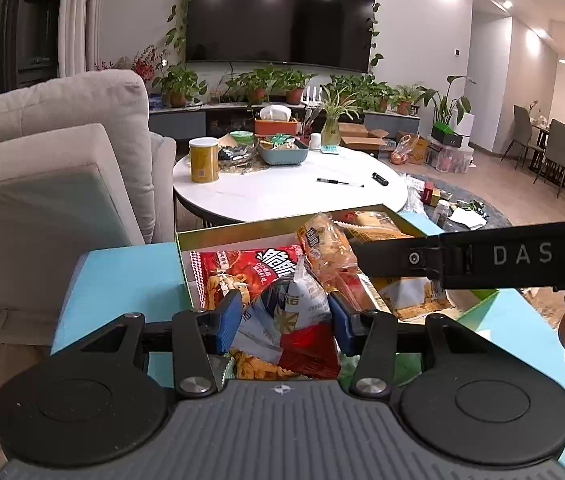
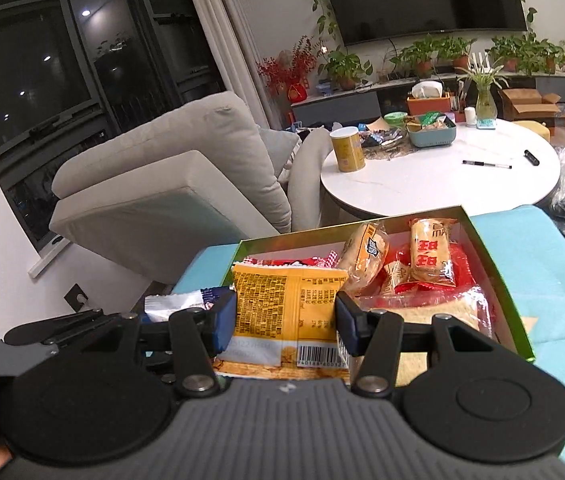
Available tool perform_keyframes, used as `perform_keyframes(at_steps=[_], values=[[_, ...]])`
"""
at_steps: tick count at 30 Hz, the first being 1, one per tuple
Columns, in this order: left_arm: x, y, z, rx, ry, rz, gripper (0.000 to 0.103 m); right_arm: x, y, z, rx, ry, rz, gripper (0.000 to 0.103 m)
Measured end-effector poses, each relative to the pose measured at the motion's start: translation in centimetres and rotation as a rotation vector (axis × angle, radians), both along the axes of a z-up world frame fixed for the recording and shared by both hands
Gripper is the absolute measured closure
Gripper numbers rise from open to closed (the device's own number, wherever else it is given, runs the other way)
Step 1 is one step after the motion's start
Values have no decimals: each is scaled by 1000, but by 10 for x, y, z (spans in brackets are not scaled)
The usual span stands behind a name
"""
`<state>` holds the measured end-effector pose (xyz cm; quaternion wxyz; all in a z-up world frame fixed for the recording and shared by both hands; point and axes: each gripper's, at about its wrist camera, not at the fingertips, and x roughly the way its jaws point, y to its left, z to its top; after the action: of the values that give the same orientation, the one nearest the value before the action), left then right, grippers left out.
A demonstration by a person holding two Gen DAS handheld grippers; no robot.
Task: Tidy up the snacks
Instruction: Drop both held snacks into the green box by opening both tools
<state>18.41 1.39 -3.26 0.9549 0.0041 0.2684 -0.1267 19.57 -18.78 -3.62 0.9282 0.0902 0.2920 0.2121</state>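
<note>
While both grippers work over the same shallow green-rimmed box [image 2: 494, 248], which rests on a turquoise surface [image 2: 554, 264], each has a packet between its blue-padded fingers. The left gripper [image 1: 284, 316] is closed on a white-and-blue snack packet [image 1: 294, 304] bearing a pale starburst emblem; its printed characters are too small to read. Beneath it lies a red bag [image 1: 250, 270] with bold white Chinese lettering, only partly visible. The right gripper [image 2: 286, 320] is clamped on a yellow packet [image 2: 282, 300], held back-side up: dense black text in panels, illegible, with a barcode [image 2: 318, 354] at the near end. Its arm crosses the left wrist view as a black bar [image 1: 482, 256] marked "D A S". Inside the box, the right wrist view shows a clear-wrapped orange packet [image 2: 432, 252] with red Chinese characters, a bread-like item in an orange-printed wrapper [image 2: 364, 256], and a wrapped pale slab [image 2: 442, 308] at the near right corner. Beyond the box stands a round white table [image 2: 422, 188] carrying a yellow canister [image 2: 347, 148], label unreadable, a teal basket [image 2: 432, 136] and a pen [image 2: 486, 165]. A beige sofa [image 2: 186, 168] sits to the left.
</note>
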Motion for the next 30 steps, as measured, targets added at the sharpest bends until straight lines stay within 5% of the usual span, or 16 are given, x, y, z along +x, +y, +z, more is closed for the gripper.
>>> perform_keyframes(at_steps=[10, 14, 30], values=[[19, -3, -17, 20, 40, 16, 58, 21, 0, -14, 10, 38, 1, 36], [21, 2, -20, 8, 50, 44, 47, 24, 0, -18, 9, 55, -14, 36], [-31, 28, -14, -10, 44, 90, 32, -22, -33, -10, -54, 30, -57, 36]])
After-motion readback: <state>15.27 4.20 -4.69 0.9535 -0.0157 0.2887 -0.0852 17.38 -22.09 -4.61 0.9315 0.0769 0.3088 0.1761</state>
